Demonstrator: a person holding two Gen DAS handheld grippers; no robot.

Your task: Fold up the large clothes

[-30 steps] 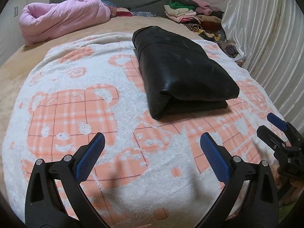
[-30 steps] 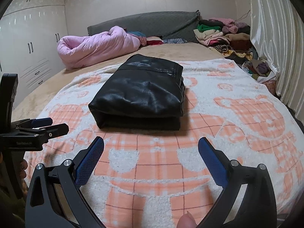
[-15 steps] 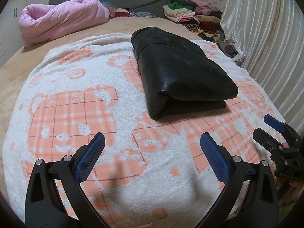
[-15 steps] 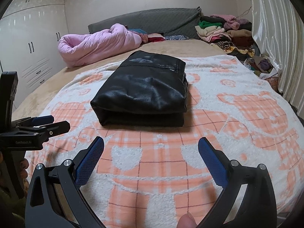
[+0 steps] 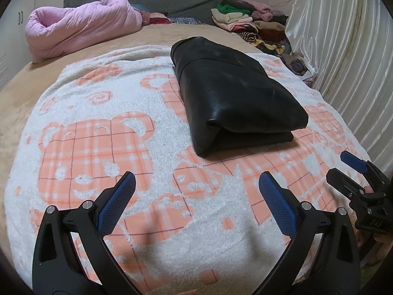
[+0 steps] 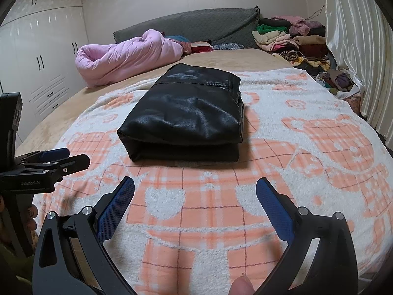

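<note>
Your black glossy leather-look garment (image 5: 235, 98) lies folded into a thick rectangular bundle on the fluffy white-and-orange bear-print blanket (image 5: 98, 147) covering the bed, well ahead of both claws. Left claw (image 5: 196, 194) gapes wide and empty, low over the blanket. Right claw (image 6: 195, 202) is likewise spread wide, gripping nothing. Only the right wrist view shows the white wardrobe (image 6: 44, 56). Puffy pink quilted duvet (image 6: 127, 56) sits rolled near the grey headboard (image 6: 196, 27).
</note>
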